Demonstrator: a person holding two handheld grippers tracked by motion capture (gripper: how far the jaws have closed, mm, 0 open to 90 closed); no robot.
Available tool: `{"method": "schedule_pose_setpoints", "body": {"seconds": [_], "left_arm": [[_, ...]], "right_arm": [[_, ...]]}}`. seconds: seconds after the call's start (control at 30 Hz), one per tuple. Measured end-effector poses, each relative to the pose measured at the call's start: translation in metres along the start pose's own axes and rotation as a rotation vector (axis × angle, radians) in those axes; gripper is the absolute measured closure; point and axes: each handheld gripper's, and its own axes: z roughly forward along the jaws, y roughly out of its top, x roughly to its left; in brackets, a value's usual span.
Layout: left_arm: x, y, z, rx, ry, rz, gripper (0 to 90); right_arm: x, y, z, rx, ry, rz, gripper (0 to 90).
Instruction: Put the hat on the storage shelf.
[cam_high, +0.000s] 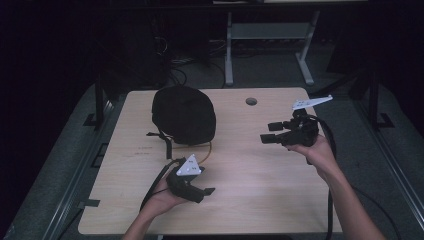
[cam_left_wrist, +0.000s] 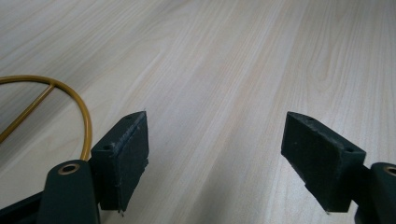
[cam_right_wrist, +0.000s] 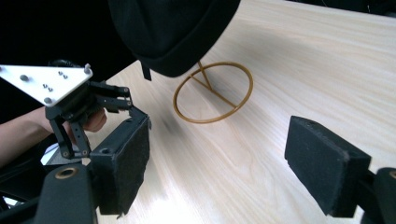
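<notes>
- While both claws hang above the pale wood-grain counter (cam_high: 260, 190), neither has hold of anything: the left claw (cam_left_wrist: 215, 161) stands wide apart, with bare wood between its two black padded jaws.
- Seen from the high view, the left claw (cam_high: 204, 192) sits low at the near middle of the counter, held from below by the person's left hand (cam_high: 162, 196), its jaws aimed to the right along the surface.
- Just beside its left jaw, in the left gripper view, curves the thin gold-coloured wire ring base (cam_left_wrist: 70, 100) of a stand, with a straight spoke crossing it; the jaw is near the ring, and I cannot tell whether they touch.
- The right claw (cam_right_wrist: 217, 163) is likewise spread wide and holds nothing; the counter shows plainly between its pads.
- In the high view the right claw (cam_high: 266, 132) is raised over the right side of the counter, gripped by the right hand (cam_high: 320, 152), pointing left toward the stand.
- Ahead of it stands the rounded black fabric hat (cam_high: 184, 114), resting on top of the gold wire stand, whose ring (cam_right_wrist: 214, 93) lies flat on the counter beneath the hat's edge.
- The hat sits at the far left-centre of the counter, well apart from the right claw and nearer the left one.
- A small round cable hole (cam_high: 251, 101) lies in the counter's far edge, to the right of the hat.
</notes>
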Motion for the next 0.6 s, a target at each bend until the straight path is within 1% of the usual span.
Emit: {"method": "schedule_pose_setpoints", "body": {"seconds": [0.43,0.6], "left_arm": [[0.000,0.000,0.001,-0.001,-0.001,-0.002,23.2],[0.000,-0.001,0.001,-0.010,0.002,-0.015,23.2]], "right_arm": [[-0.005,-0.033,-0.011,-0.001,-0.011,0.036,21.0],[-0.005,-0.044,-0.013,0.020,-0.020,0.045,20.2]]}}
